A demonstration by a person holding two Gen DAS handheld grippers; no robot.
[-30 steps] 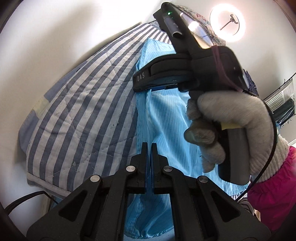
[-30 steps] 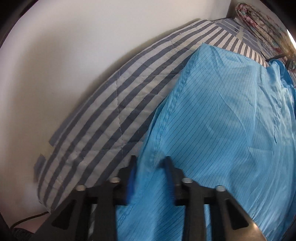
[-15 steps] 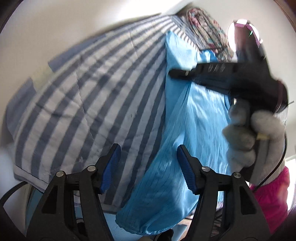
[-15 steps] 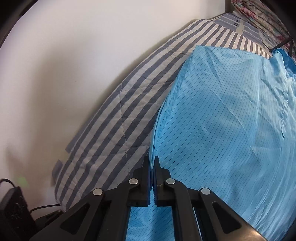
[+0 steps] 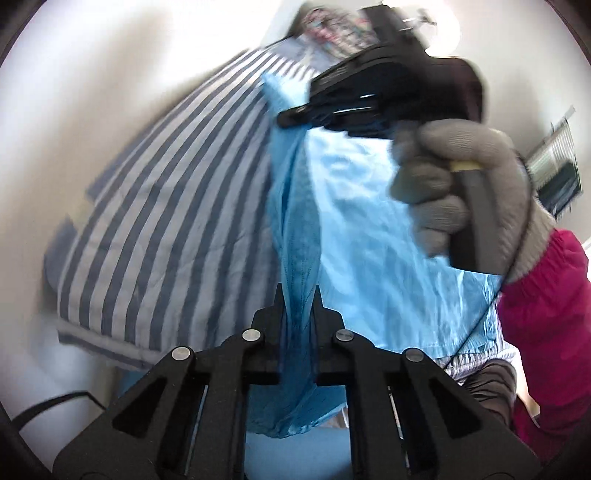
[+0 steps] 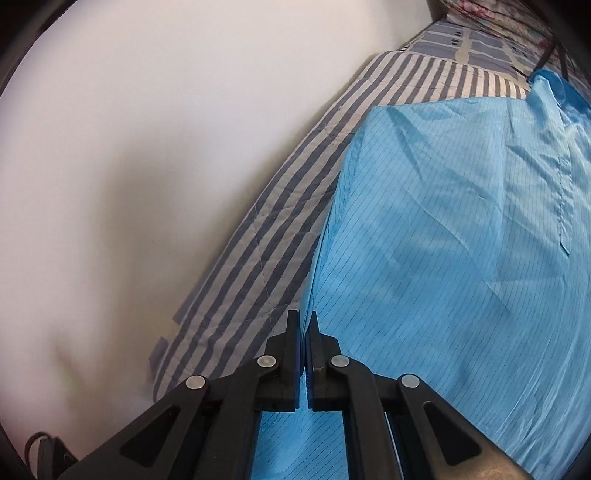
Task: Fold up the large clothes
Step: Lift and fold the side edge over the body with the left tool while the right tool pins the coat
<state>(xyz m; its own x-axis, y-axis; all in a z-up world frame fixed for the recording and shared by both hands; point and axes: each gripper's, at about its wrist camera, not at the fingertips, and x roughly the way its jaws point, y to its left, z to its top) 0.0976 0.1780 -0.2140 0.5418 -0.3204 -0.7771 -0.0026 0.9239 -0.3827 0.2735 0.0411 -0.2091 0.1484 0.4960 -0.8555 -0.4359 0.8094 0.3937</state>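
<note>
A light blue pin-striped garment (image 5: 369, 240) lies on a bed covered with a blue-and-white striped quilt (image 5: 177, 221). My left gripper (image 5: 298, 295) is closing its jaws on a bunched fold of the garment's left side, and the pads press on the cloth. In the left wrist view a grey-gloved hand (image 5: 461, 184) holds my right gripper (image 5: 291, 118) above the bed, clamped on the garment's edge farther back. The right wrist view shows that right gripper (image 6: 303, 321) shut on the left edge of the garment (image 6: 443, 221), which hangs lifted off the quilt (image 6: 277, 240).
A white wall (image 6: 147, 147) runs close along the bed's left side. Floral fabric (image 5: 332, 33) lies at the head of the bed. A pink sleeve (image 5: 546, 302) fills the right of the left wrist view. A black cable (image 5: 55, 402) trails at the lower left.
The left gripper opened wide, shifted, and closed again on a thicker fold of blue cloth. The right gripper shut on the garment's edge and rose, pulling that edge up off the quilt.
</note>
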